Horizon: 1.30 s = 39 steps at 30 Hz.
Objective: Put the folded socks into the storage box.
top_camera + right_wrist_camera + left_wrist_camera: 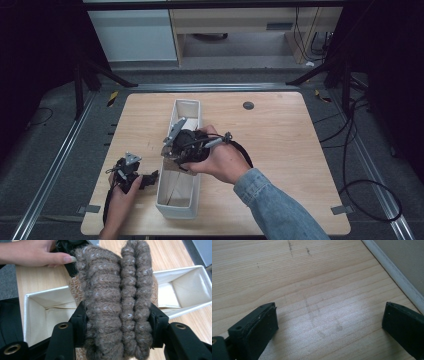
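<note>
We have the right gripper [117, 322] clamped on a folded brown knitted piece [116, 302], its jaws pressing the thick woolly folds from both sides so the bundle stays rolled and does not spring open. We carry it directly over the long white fabric bin [161, 192], which runs from the near edge of the tabletop [280, 130] towards the far edge, a little left of the middle; in the high view the right gripper [172, 157] sits above the bin's middle stretch, presumably so the bundle can drop between its narrow walls rather than catch on a rim. The bin looks empty beneath it (we see pale lining and nothing else).

Our left gripper [150, 177] rests on the tabletop near the near-left corner, just beside the bin's left wall, jaws wide apart with bare wood between them, gripping nothing. We judge it waits there to steady the soft bin should the bundle push against a wall.
</note>
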Available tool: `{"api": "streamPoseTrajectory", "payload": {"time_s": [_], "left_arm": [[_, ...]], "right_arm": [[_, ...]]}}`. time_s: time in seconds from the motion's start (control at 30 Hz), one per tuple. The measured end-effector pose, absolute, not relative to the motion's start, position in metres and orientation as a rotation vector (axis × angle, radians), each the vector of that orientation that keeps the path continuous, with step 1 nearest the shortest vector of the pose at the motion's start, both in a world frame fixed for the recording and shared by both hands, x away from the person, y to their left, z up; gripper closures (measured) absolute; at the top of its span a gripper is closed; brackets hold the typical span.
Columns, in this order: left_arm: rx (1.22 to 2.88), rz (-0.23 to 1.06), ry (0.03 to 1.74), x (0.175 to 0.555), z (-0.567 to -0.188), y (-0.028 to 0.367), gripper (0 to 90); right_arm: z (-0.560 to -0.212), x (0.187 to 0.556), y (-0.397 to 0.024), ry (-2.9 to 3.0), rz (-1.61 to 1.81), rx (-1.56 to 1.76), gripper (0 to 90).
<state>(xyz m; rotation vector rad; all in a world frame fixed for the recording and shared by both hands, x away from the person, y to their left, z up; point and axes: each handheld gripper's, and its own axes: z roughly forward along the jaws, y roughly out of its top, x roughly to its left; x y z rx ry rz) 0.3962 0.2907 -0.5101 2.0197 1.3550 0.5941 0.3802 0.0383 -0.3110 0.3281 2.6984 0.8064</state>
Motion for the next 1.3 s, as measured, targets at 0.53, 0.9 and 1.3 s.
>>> {"api": "streamPoseTrajectory", "payload": {"time_s": [0.53, 0.9, 1.3], "left_arm": [[2.012, 0.595, 1.358, 0.396, -0.510, 0.290, 0.0], [2.016, 0.594, 1.356, 0.396, -0.510, 0.291, 0.0], [2.016, 0.594, 1.356, 0.396, -0.510, 0.291, 0.0]], "right_arm": [[-0.323, 0.376, 0.042, 2.719, 0.808, 0.323, 47.2], [-0.324, 0.368, 0.042, 2.724, 0.815, 0.328, 47.1], [-0.322, 0.360, 0.044, 2.727, 0.823, 0.302, 47.1]]}}
